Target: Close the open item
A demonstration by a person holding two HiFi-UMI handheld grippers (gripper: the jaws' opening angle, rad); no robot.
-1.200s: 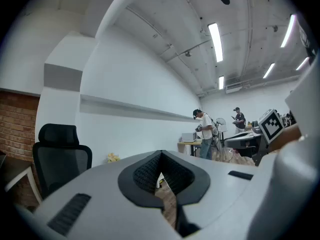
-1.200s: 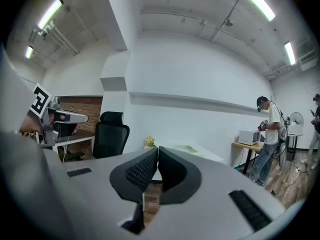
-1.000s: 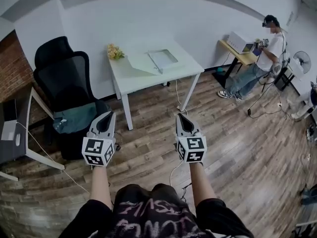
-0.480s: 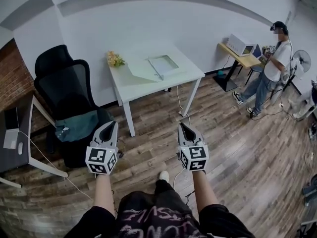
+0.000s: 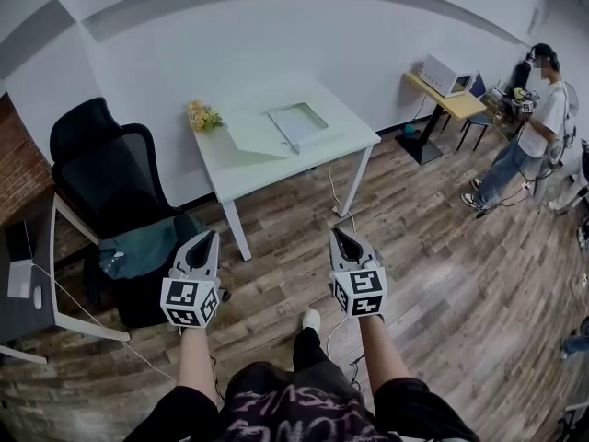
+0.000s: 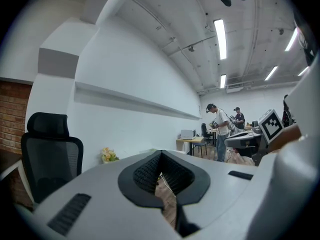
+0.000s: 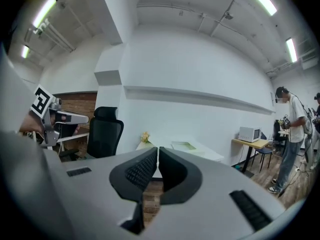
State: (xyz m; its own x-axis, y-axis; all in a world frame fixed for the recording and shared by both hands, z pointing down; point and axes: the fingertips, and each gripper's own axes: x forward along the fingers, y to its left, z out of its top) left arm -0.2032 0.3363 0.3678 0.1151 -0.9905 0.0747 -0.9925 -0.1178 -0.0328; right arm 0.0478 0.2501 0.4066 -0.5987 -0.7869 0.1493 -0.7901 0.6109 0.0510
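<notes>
Two sets of jaws pinched together, empty: left gripper [image 5: 206,237], right gripper [image 5: 338,235]. I'd get square to the table [image 5: 308,152] b4 reaching for the open item [image 5: 294,119].

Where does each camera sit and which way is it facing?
Head view: on the head, steeply down at the floor and white table; both forearms, left gripper, right gripper show.
Left gripper view: along its shut jaws toward the table; right gripper at right edge.
Right gripper view: along its shut jaws toward the table; left gripper at left edge.
All share the flowers.
</notes>
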